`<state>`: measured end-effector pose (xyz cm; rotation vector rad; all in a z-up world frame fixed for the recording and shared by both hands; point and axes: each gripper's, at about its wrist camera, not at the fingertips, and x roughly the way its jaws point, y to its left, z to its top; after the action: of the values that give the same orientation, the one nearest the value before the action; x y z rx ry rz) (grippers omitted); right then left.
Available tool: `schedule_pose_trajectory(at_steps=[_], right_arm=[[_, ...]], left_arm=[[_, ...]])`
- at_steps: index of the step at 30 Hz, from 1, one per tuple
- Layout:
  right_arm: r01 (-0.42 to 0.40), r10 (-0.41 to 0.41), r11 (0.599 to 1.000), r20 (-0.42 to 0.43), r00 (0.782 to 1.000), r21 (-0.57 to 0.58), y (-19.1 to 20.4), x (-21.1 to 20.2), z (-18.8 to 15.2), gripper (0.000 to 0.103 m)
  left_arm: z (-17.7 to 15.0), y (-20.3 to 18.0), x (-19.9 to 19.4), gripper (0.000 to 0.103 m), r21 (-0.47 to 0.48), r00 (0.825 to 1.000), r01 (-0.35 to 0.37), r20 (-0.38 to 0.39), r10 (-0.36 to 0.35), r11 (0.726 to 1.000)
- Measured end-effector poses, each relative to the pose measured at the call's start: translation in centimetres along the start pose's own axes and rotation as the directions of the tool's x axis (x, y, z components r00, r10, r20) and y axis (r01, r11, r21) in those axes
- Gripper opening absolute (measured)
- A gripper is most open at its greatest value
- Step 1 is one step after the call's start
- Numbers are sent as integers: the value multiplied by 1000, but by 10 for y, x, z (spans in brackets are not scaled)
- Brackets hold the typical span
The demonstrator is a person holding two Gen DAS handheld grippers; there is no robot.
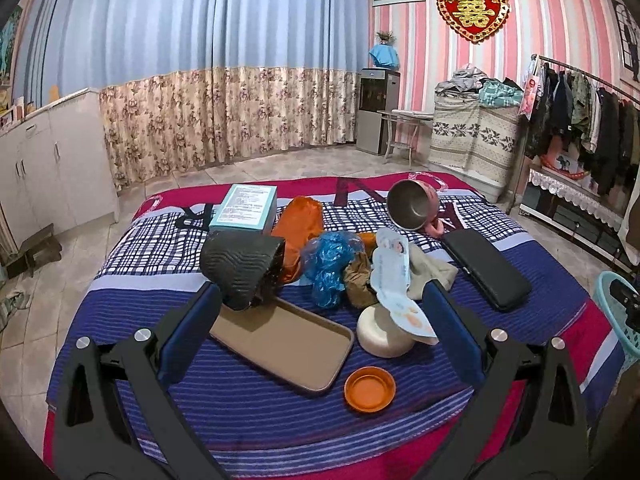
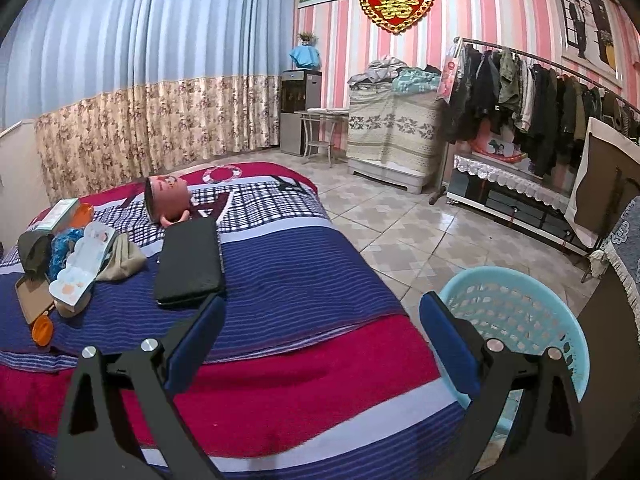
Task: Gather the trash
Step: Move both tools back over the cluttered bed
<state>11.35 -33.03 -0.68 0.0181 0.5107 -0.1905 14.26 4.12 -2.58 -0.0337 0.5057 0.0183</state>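
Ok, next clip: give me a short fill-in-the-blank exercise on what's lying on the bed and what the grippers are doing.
1. Both the left gripper and the right gripper are ____ and hold nothing.
2. The pink mug lies on its ____.
3. The light blue basket stands on the ____ beside the bed.
4. The small orange lid lies beside the brown ____.

Missing words: open; side; floor; tray

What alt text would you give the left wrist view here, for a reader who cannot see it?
The open, empty left gripper hovers over a striped bedspread strewn with clutter: a brown tray, orange lid, crumpled blue plastic bag, orange bag, tipped pink mug and black case. Curtains and pink striped walls stand behind.
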Motion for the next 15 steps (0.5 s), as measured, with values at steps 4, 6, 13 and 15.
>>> schedule_pose_trajectory(at_steps=[4, 6, 13, 15], right_arm=[[-10, 10, 1000, -11, 1000, -21, 11, 3, -5, 96], [-18, 18, 999, -19, 1000, -31, 16, 6, -7, 96], [-45, 43, 997, -32, 999, -60, 32, 13, -11, 96], [-51, 48, 996, -42, 998, -68, 35, 17, -14, 96]], left_arm=[[-5, 6, 5, 97, -5, 1000, -6, -20, 6, 1000], [-8, 8, 8, 97, -9, 999, -9, -32, 9, 1000], [-18, 13, 24, 97, -18, 995, -19, -95, 17, 1000], [-21, 13, 28, 97, -14, 994, -19, -109, 18, 1000]])
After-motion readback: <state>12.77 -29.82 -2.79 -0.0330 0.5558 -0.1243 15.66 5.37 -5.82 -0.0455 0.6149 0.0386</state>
